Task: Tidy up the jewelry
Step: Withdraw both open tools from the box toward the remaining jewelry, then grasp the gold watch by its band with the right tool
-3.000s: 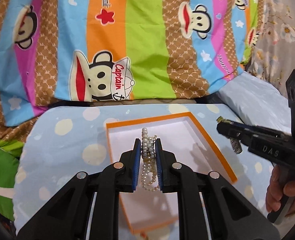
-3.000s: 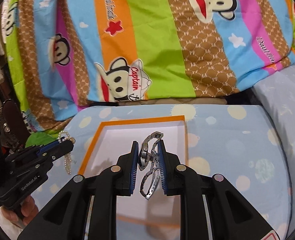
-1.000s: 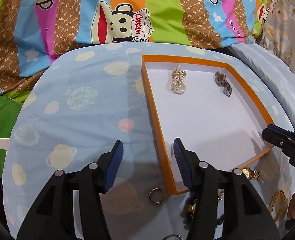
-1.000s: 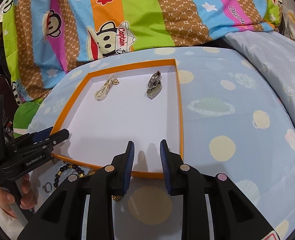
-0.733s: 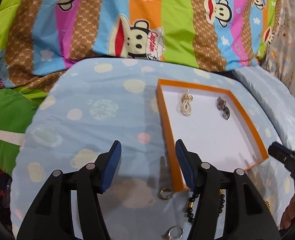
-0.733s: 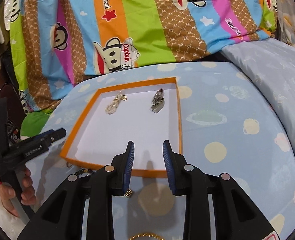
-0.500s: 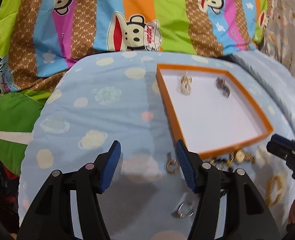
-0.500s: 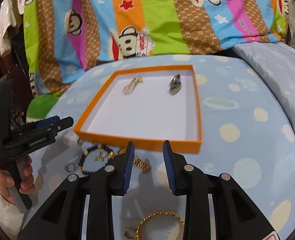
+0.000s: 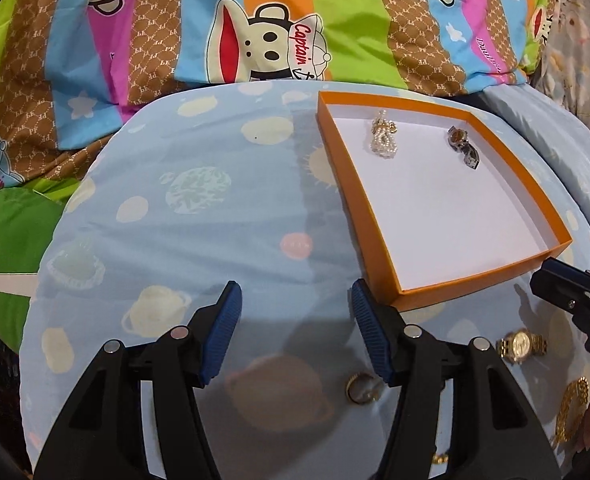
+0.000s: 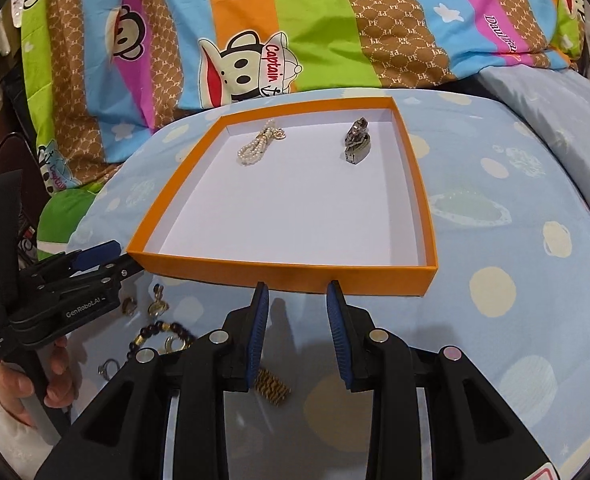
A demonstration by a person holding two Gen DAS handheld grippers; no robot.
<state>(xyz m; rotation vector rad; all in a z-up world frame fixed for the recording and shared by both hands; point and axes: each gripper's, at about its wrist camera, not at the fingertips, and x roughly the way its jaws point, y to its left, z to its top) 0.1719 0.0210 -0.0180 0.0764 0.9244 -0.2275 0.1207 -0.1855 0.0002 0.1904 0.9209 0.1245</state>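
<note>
An orange tray (image 9: 383, 232) (image 10: 279, 270) with a white floor lies on the blue cushion. In it lie a pearl bracelet (image 9: 383, 140) (image 10: 257, 148) and a silver watch (image 9: 463, 151) (image 10: 357, 144), both at the far end. My left gripper (image 9: 295, 332) is open and empty, left of the tray's near corner. My right gripper (image 10: 297, 320) is open and empty, just before the tray's near wall. Loose pieces lie before the tray: a gold watch (image 9: 521, 346), a gold ring (image 9: 361, 388), a gold chain (image 9: 571, 408) (image 10: 271, 386) and a dark bead bracelet (image 10: 159, 330).
A striped monkey-print quilt (image 9: 275, 28) rises behind the cushion. A green cushion (image 9: 7, 236) lies at the left and pale blue bedding (image 10: 555, 104) at the right. Small rings (image 10: 107, 368) lie near the left gripper's handle.
Both grippers let go of the pearl bracelet and the silver watch in the tray, opened, and drew back toward the tray's near side, where the loose jewelry has come into view.
</note>
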